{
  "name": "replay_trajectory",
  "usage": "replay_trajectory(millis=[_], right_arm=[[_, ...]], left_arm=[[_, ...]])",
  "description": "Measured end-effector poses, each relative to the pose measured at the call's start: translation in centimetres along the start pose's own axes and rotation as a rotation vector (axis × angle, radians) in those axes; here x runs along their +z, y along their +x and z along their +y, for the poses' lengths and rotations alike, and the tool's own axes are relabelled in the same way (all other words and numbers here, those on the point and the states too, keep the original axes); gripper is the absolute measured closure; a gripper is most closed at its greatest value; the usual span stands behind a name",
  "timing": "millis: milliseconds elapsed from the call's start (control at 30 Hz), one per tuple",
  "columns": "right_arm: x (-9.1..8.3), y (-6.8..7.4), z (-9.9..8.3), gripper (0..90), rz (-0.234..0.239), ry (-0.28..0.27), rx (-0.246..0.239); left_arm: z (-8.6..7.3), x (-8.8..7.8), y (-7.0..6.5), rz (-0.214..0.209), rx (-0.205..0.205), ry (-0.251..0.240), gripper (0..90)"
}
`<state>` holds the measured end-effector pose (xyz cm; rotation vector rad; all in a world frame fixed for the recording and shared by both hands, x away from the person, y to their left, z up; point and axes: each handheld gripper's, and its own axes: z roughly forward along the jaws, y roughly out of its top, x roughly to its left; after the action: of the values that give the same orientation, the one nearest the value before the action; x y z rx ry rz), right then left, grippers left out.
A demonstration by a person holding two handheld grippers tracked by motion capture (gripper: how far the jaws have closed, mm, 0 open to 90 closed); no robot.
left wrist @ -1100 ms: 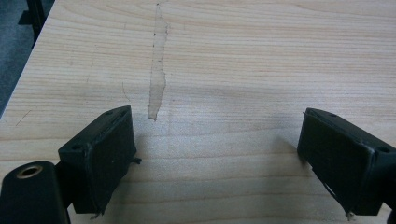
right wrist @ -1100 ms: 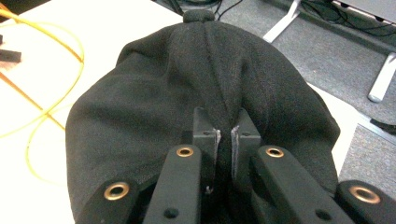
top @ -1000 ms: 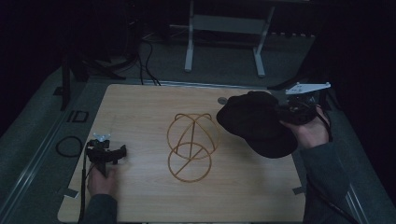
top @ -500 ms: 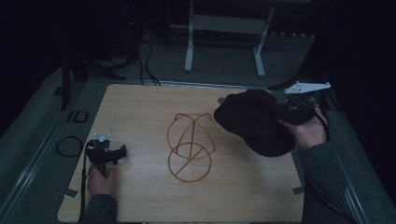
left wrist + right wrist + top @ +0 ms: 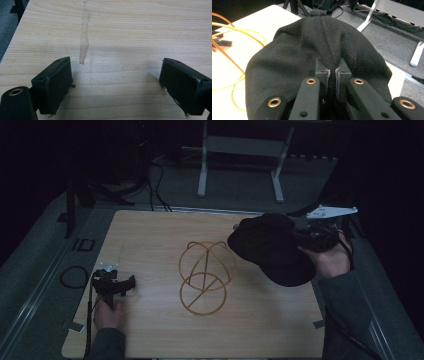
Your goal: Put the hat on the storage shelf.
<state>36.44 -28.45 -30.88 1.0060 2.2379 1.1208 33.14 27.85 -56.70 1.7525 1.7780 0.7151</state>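
Soft, light black cap (image 5: 270, 247) — floppy cloth, held just right of the wire hat stand (image 5: 205, 275), above the tabletop (image 5: 150, 235). Right hand-held gripper (image 5: 333, 71) pinched on a crown fold; left hand-held gripper (image 5: 117, 82) wide apart, empty. Better gripped at the stiffer brim — less sag.

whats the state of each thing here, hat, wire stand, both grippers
black hat: lifted off the table, fabric pinched in the right gripper
wire hat stand: upright on the table, bare, nothing on it
right gripper: shut on the hat
left gripper: open, jaws wide apart over the table, holding nothing
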Motion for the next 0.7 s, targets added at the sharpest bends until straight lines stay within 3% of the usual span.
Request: replay_trajectory(millis=[700], right_arm=[[-0.9,0.6,1.2,84.1,0.008,-0.049,-0.019]], left_arm=[[0.0,0.0,0.0,0.0,0.0,0.0,10.8]])
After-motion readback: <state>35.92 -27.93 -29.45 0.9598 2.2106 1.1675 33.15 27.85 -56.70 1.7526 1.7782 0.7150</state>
